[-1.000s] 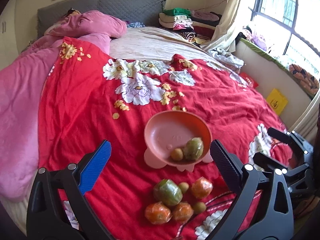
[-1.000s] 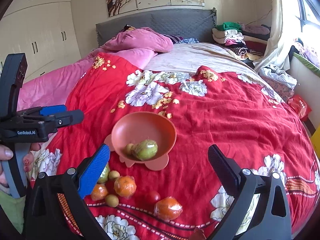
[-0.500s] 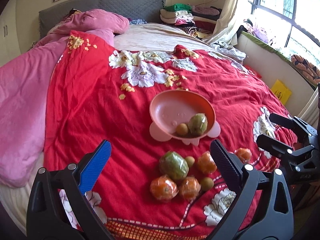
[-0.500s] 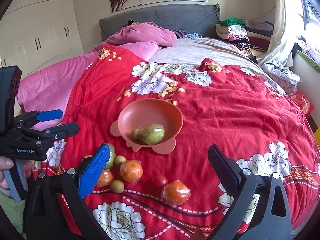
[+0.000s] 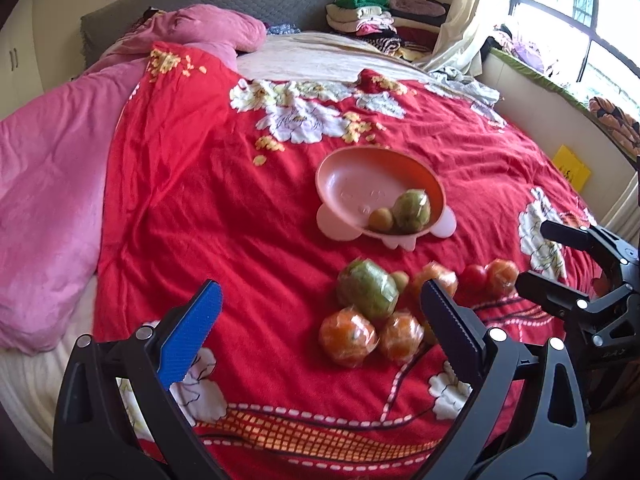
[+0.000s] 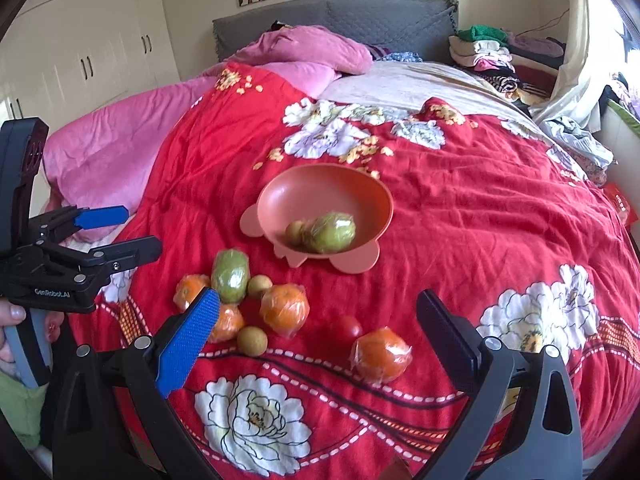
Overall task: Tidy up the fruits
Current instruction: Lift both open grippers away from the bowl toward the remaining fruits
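Note:
A pink bowl (image 5: pixel 352 188) (image 6: pixel 320 192) sits on the red floral bedspread and holds a green wrapped fruit (image 5: pixel 412 211) (image 6: pixel 332 231) and a small tan fruit (image 5: pixel 380 220). In front of it lies a cluster: a green wrapped fruit (image 5: pixel 366 289) (image 6: pixel 229 276), several wrapped oranges (image 5: pixel 347 336) (image 6: pixel 285 309), small tan fruits (image 6: pixel 252 341) and a red tomato (image 6: pixel 346 329). One orange (image 6: pixel 381 354) lies apart at the right. My left gripper (image 5: pixel 320 320) (image 6: pixel 116 232) hovers open near the cluster, empty. My right gripper (image 6: pixel 316 332) (image 5: pixel 544 256) is open and empty too.
A pink quilt (image 5: pixel 52 168) lies along the bed's left side. Folded clothes (image 5: pixel 372 12) are stacked at the far right by the grey headboard. A window ledge (image 5: pixel 560 92) and wall run along the right. A hand (image 6: pixel 10 320) holds the left gripper's handle.
Both grippers have pulled back from the bowl toward the bed's near edge, so more of the loose fruit shows. The fruit has not moved. Both stay open.

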`<action>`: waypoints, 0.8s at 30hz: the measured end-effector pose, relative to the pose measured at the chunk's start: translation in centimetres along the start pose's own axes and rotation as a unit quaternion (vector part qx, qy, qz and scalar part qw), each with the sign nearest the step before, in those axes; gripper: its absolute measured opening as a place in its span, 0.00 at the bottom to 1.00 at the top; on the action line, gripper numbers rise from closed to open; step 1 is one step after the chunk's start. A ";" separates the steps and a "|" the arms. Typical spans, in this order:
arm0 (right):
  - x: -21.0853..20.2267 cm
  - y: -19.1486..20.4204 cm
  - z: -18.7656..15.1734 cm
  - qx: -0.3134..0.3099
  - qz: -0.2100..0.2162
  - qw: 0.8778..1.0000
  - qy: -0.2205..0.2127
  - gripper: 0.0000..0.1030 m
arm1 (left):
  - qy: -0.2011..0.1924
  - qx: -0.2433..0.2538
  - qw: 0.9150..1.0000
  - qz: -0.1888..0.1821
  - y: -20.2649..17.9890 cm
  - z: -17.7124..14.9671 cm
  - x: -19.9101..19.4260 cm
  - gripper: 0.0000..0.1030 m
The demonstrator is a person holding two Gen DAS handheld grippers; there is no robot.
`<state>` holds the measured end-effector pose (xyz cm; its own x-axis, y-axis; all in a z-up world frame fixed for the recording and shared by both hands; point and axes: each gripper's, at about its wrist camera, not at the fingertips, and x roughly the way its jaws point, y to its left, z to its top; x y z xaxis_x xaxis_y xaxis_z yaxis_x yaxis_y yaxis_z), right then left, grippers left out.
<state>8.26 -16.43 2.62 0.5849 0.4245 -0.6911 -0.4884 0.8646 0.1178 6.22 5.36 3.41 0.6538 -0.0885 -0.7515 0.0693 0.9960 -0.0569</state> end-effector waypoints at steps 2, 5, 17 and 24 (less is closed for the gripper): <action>0.2 0.2 -0.4 -0.002 0.002 1.000 0.005 0.95 | 0.008 0.001 1.000 0.004 0.3 -0.6 0.3 0.90; 0.3 0.4 -1.0 -0.005 0.004 1.000 0.011 0.95 | 0.018 0.001 1.000 0.007 0.6 -1.2 0.6 0.90; 0.5 1.1 -1.7 -0.013 0.011 1.000 0.023 0.95 | 0.034 0.019 0.999 0.008 0.4 -2.8 0.7 0.90; 1.0 1.9 -2.3 -0.018 0.022 0.999 0.034 0.95 | 0.049 0.040 0.998 0.002 -0.5 -3.9 1.3 0.90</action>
<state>6.40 -15.05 0.50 0.5182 0.4409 -0.7329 -0.5364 0.8349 0.1230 4.05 4.80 -0.09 0.5785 -0.0782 -0.8120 0.1283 0.9917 -0.0041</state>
